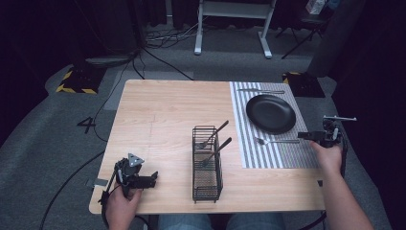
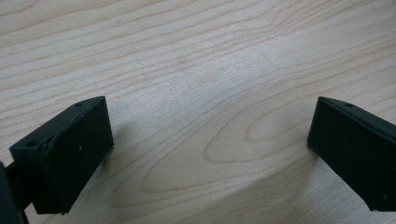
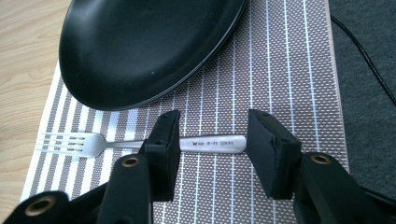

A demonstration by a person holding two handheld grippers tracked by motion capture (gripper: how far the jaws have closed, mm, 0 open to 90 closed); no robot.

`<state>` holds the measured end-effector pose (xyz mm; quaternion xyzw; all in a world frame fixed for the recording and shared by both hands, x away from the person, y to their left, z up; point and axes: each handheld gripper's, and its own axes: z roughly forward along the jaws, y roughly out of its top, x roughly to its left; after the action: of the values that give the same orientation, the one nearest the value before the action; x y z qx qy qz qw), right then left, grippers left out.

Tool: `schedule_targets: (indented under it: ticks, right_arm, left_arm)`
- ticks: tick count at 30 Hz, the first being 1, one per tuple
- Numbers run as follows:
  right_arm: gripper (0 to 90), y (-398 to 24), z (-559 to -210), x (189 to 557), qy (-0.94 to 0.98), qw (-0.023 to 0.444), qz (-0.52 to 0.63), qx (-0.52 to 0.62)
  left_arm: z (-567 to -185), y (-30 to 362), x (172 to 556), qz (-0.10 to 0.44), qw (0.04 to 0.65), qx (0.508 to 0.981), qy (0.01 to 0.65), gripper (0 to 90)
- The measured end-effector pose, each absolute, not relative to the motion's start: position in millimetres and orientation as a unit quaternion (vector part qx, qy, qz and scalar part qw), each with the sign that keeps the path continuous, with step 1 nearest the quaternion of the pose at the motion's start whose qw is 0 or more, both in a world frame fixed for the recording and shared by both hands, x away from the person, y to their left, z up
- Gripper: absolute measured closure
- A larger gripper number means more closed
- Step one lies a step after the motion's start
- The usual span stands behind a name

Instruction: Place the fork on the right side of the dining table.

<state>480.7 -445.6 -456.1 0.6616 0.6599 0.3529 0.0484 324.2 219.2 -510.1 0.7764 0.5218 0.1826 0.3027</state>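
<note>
A silver fork [image 1: 275, 141] [image 3: 93, 143] lies flat on the striped placemat [image 1: 268, 158] [image 3: 280, 70], just in front of the black plate [image 1: 270, 113] [image 3: 144, 46]. My right gripper [image 1: 302, 135] [image 3: 212, 140] is low over the fork's handle with a jaw on either side of it; the jaws stand open and the fork rests on the mat. My left gripper [image 1: 152, 179] [image 2: 210, 149] sits near the table's front left corner, open wide over bare wood with nothing between its jaws.
A black wire basket [image 1: 207, 165] stands at the middle of the wooden table [image 1: 163, 120], with two dark-handled utensils [image 1: 213, 134] leaning in it. A knife [image 1: 261, 91] lies on the mat behind the plate. The table's right edge is close beside my right hand.
</note>
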Motion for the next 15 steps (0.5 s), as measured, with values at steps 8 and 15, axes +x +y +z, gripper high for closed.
schedule_targets:
  ticks: [8, 15]
  right_arm:
    - [52.2, -433, -430, 468, 0.688, 0.086, 0.367, 0.620]
    - [51.0, -413, -402, 451, 0.716, 0.111, 0.388, 0.570]
  left_arm:
    - [-510, 219, 324, 0.183, 0.303, 0.776, 0.522, 0.3]
    - [-510, 219, 324, 0.183, 0.303, 0.776, 0.522, 0.3]
